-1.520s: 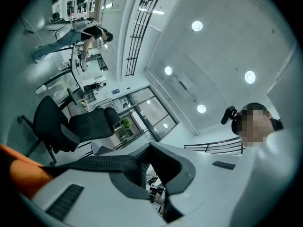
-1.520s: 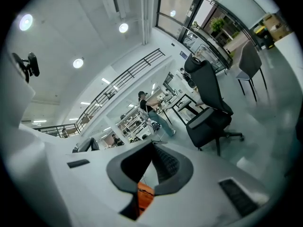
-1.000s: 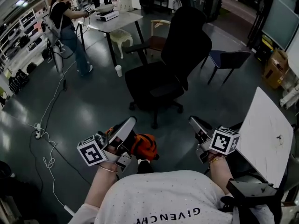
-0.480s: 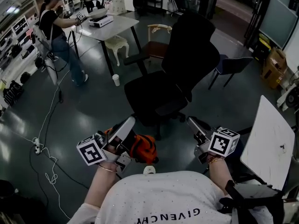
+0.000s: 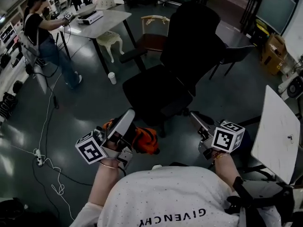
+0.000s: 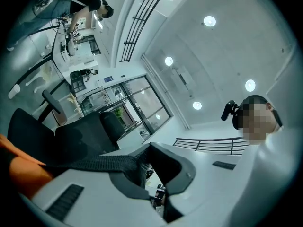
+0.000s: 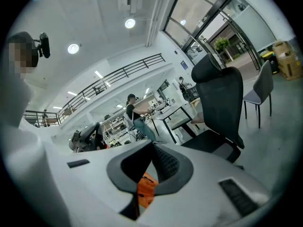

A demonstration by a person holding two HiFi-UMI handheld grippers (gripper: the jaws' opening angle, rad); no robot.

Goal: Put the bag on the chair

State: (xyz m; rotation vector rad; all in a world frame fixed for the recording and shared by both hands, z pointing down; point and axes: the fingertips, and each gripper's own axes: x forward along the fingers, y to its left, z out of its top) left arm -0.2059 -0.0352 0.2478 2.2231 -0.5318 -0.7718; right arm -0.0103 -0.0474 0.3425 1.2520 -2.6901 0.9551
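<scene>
We give all positions relative to the black office chair [image 5: 156, 91], which stands on the dark floor [image 5: 85, 108].

**Bag.** The orange bag [image 5: 144, 141] is not on the office chair. It hangs over the floor in front of the seat, on the person's side of the chair base. In the head view it sits just beside the left gripper [image 5: 129, 115], on that gripper's inner side. It is well apart from the right gripper [image 5: 195, 118]. It lies between the two grippers, much nearer the left one.

**Left gripper.** Its jaws are closed on the bag's black woven strap [image 6: 94, 163]. In the left gripper view the strap runs from the orange body at the frame's left edge into the meeting jaw tips. This gripper is in front of the chair seat, toward its left side.

**Right gripper.** Its jaw tips meet. It is in front of the chair base, to the right of the bag. In the right gripper view an orange piece [image 7: 147, 188] shows in the hollow behind the tips. We cannot tell whether this piece belongs to the bag or whether the pads press on it.
</scene>
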